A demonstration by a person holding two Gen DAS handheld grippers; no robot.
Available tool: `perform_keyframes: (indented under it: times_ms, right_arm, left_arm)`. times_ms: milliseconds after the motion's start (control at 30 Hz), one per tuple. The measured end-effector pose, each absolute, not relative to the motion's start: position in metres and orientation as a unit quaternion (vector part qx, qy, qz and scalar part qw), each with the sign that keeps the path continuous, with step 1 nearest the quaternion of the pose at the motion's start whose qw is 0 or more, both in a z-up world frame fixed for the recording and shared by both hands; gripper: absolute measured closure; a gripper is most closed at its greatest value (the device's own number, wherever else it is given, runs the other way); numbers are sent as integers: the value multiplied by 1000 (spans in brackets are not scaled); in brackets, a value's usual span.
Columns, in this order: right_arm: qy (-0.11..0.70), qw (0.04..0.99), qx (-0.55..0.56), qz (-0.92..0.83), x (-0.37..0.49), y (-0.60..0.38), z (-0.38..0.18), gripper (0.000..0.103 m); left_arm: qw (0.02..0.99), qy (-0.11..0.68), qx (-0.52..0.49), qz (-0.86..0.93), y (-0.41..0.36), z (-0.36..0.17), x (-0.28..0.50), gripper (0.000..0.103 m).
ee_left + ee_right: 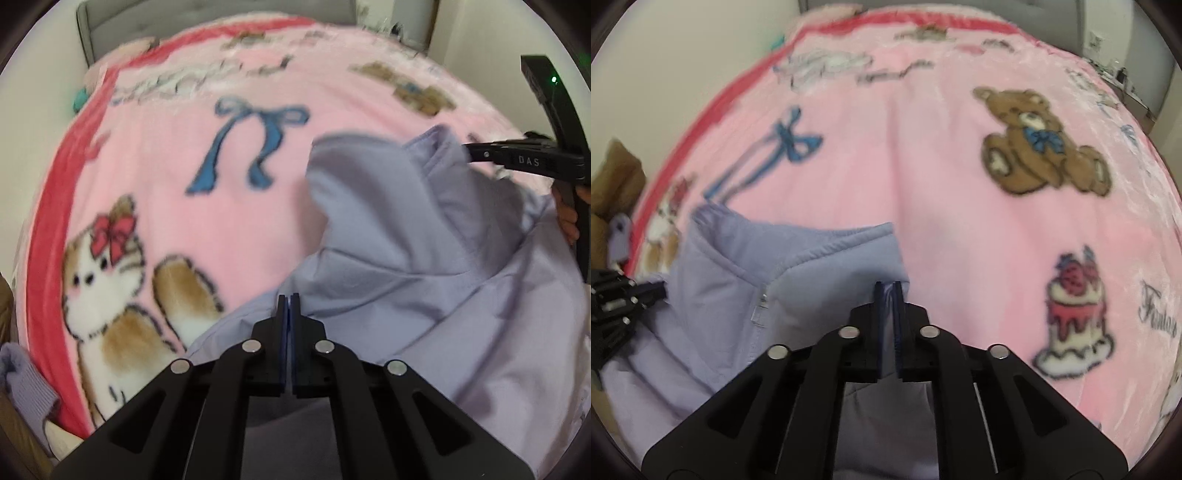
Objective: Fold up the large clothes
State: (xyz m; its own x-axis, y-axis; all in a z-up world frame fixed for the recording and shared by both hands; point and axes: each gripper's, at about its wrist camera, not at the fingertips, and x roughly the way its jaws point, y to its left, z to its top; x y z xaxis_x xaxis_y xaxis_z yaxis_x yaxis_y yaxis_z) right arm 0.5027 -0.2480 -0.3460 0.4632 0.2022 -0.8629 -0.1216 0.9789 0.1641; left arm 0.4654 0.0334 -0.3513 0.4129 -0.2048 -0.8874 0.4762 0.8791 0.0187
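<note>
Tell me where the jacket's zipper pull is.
Right wrist view, lower left: the zipper pull sits on the lavender jacket below its collar, between the left gripper and right gripper.

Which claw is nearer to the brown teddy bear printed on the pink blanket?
Right. The right claw grips the lavender jacket just below the teddy bear; the left claw holds the jacket farther away, beside the cat print.

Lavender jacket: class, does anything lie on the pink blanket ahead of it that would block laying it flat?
Nothing visible does. The jacket hangs from both grippers, left and right, and the blanket ahead shows only printed pictures.
</note>
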Motion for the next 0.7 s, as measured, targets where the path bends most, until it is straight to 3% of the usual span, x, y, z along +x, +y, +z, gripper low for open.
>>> perform_keyframes:
  times_ms: [33, 100, 167, 233, 267, 367, 400, 567, 700]
  right_arm:
    - [498, 861, 49, 94, 496, -253, -337, 74]
    - [463, 879, 62, 95, 470, -262, -312, 56]
    - [444, 888, 66, 100, 445, -268, -296, 52]
    - [426, 897, 71, 95, 404, -275, -282, 40]
    - [423, 899, 79, 84, 381, -279, -279, 37]
    - [421, 896, 118, 79, 328, -293, -276, 34]
    - [422, 895, 125, 72, 303, -297, -276, 29]
    - [433, 898, 69, 34, 201, -306, -276, 21]
    - [455, 889, -48, -1, 109, -303, -287, 19]
  left_arm:
    - [835, 493, 128, -207, 35, -346, 463, 99]
    - [850, 474, 105, -204, 40, -332, 456, 74]
    - [856, 473, 88, -190, 43, -322, 446, 70]
    - [853, 490, 72, -163, 47, -314, 429, 69]
    - [859, 485, 64, -154, 49, -309, 416, 67]
    - [884, 452, 26, -117, 58, -292, 359, 45]
    - [889, 445, 17, -106, 61, -289, 340, 42]
    - [881, 465, -20, -84, 83, -293, 241, 36]
    - [869, 492, -10, -48, 98, -305, 173, 35]
